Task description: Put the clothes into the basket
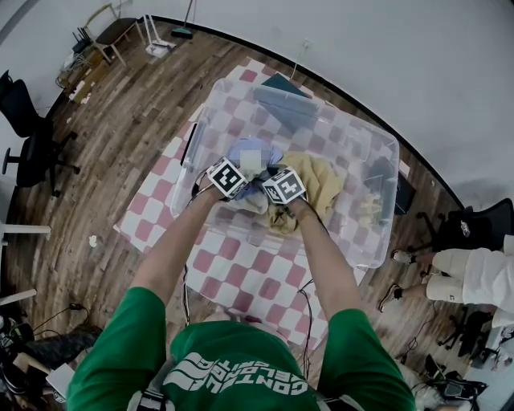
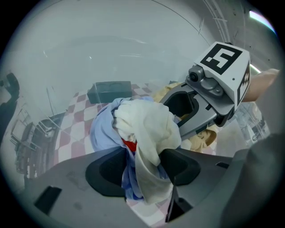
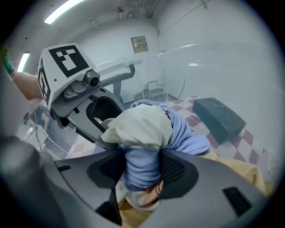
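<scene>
Fingers (image 2: 181, 167) of left gripper (image 2: 141, 165) and right gripper (image 3: 141, 168) tight on blue-and-cream clothes bundle (image 1: 250, 156) inside clear basket (image 1: 392, 160).

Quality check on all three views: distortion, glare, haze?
Head view: heavy fisheye, wall and floor bend, light even, faint sheen on basket. Left gripper view: black round vignette, haze through basket wall, clothes sharp. Right gripper view: same vignette, ceiling strip lights blown out top left.

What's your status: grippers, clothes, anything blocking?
Jaws of left gripper and right gripper shut on bundle. Bundle inside basket, by yellow garment. Nothing blocking.
</scene>
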A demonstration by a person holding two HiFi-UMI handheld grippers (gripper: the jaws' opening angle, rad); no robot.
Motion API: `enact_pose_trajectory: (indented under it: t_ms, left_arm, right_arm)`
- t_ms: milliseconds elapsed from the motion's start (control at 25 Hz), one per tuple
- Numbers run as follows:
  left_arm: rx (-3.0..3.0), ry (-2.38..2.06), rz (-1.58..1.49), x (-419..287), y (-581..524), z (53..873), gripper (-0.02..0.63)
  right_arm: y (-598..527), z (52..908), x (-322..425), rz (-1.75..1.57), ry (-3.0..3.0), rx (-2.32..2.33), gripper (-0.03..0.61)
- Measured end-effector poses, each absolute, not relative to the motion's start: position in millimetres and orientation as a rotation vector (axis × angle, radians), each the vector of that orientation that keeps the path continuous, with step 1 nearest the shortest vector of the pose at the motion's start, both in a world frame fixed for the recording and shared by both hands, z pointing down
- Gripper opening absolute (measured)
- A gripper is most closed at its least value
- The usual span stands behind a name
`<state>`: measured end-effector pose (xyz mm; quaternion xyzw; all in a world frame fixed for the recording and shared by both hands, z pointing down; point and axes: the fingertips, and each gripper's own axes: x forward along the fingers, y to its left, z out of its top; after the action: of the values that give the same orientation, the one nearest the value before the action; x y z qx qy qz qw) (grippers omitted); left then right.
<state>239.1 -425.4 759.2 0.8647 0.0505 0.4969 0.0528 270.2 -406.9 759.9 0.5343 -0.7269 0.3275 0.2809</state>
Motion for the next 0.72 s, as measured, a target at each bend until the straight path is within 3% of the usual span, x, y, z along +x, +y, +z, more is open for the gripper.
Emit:
enact_pose_trajectory:
  t_ms: [200,440,720]
  left_arm:
    - [2.652,0.113,1.489,242.4,-430.9,757.1,0.255]
    - [2.687,0.105,1.473,243.7,-434.6,750.7,0.256]
    - [2.764,0.046,1.461,243.0,-442.6,729.1,0.256]
  right_arm:
    - [-408.2,757.3,274.5,0.881,-1.934,1.457,0.231]
    - [-408.3,749.7,277.1,0.900,-1.934,1.468,0.272]
    - [-406.3,721.8,285.0,0.870,-1.963,1.526,0.275]
